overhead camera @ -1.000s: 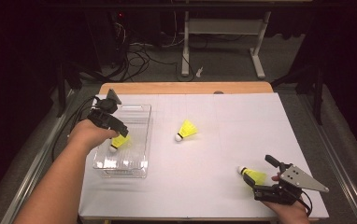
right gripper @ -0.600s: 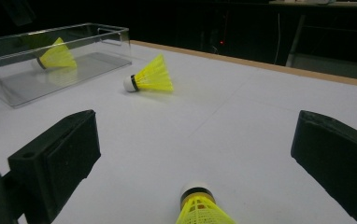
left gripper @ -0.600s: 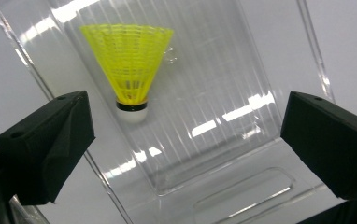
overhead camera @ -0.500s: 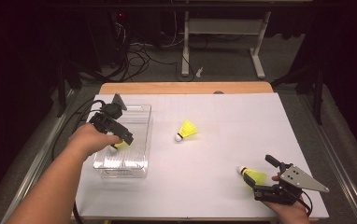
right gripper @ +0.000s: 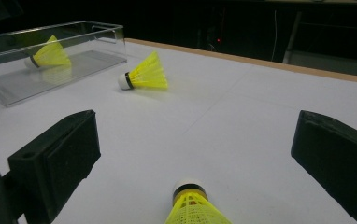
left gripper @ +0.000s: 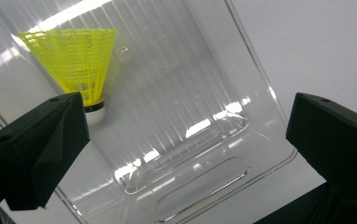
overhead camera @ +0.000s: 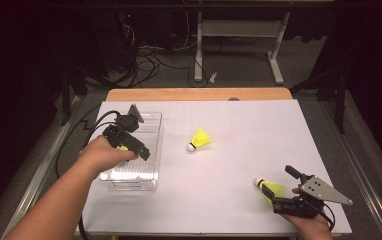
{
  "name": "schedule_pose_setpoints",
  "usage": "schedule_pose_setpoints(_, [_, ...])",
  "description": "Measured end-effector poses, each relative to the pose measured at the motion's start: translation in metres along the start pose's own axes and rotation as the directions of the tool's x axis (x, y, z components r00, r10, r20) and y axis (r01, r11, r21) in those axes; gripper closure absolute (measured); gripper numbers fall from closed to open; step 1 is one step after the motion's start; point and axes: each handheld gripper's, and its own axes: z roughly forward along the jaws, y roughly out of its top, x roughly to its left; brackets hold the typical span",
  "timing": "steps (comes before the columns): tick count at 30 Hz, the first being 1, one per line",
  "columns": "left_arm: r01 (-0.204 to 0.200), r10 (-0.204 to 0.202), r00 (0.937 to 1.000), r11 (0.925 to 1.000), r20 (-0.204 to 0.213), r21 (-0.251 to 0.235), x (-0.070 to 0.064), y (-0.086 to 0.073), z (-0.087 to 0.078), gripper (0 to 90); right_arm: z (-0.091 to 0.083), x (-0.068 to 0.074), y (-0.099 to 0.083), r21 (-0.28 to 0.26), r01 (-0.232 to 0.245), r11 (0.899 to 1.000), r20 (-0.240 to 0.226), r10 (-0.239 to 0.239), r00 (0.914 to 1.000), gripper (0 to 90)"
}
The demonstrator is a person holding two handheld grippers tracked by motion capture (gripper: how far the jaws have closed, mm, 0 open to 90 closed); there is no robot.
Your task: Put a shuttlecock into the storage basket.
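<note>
While the white table (overhead camera: 229, 150) carries the clear bin (overhead camera: 151, 175) at its left, left gripper (overhead camera: 129, 137) hangs over it released, one yellow shuttlecock (left gripper: 81, 65) inside. Right gripper (overhead camera: 291, 192), jaws spread, flanks another shuttlecock (right gripper: 193, 207); third shuttlecock (overhead camera: 200, 139) lies mid-table.

Table (overhead camera: 259, 130) was evenly lit from above; the surroundings stayed near black. Strong glare streaked the clear box (left gripper: 176, 116) in the left gripper view. Both gripper views showed near jaws soft and out of focus. Shadows under the shuttlecock (right gripper: 144, 72) were faint and diffuse.
</note>
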Motion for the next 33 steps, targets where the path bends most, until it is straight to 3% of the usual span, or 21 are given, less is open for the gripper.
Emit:
schedule_pose_setpoints(12, [-0.032,0.032,0.9994,0.9995,0.012,0.001,-0.014,0.002,0.011,0.6,0.002,0.001,-0.001,0.014,0.013,1.000,-0.002,-0.013,0.9999,2.0])
schedule_pose_setpoints(33, [-0.125,0.125,0.9910,0.9921,0.046,-0.003,-0.059,0.022,0.008,0.6,0.001,-0.001,0.001,-0.003,0.000,1.000,-0.007,0.000,1.0000,2.0])
